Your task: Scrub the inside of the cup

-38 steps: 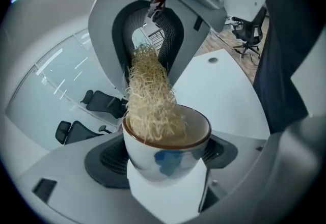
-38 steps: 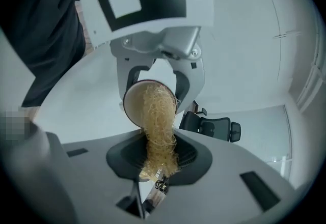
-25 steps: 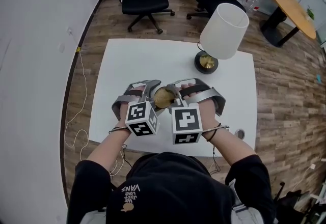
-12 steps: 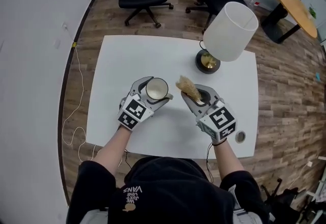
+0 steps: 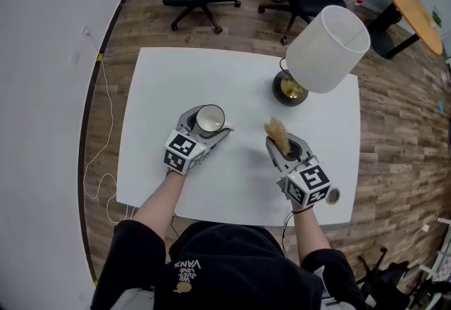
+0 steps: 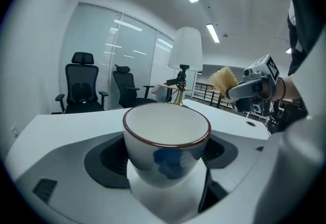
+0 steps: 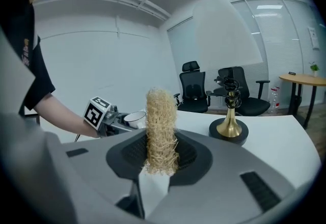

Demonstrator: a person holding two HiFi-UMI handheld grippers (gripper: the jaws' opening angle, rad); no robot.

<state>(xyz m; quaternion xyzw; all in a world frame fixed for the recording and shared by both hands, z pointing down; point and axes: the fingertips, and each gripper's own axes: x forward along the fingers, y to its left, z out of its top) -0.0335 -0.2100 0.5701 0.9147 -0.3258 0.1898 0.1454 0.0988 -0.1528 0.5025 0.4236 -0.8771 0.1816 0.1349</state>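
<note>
Cup [image 6: 166, 139] in left claw [image 5: 213, 122]; scrubber [image 5: 277, 134], right claw [image 5: 282, 148], seemingly near table edge [image 5: 243, 207]

Left claw [image 5: 209, 124]: jaws closed against both sides of the cup [image 6: 167, 136], which sits upright between them, mouth up. Left forearm [image 5: 158, 199] bare, extended forward and slightly inward; its marker cube [image 5: 182, 151] faces up.

Right claw [image 5: 282, 143]: jaws clamped on the lower end of the fibrous scrubber [image 7: 161, 131], which stands up out of the jaws. Right forearm [image 5: 304, 227] bare, extended forward; its marker cube [image 5: 310, 184] faces up.

The two claws are well apart, side by side over the counter [image 5: 169, 83], both pointing away from the body.
</note>
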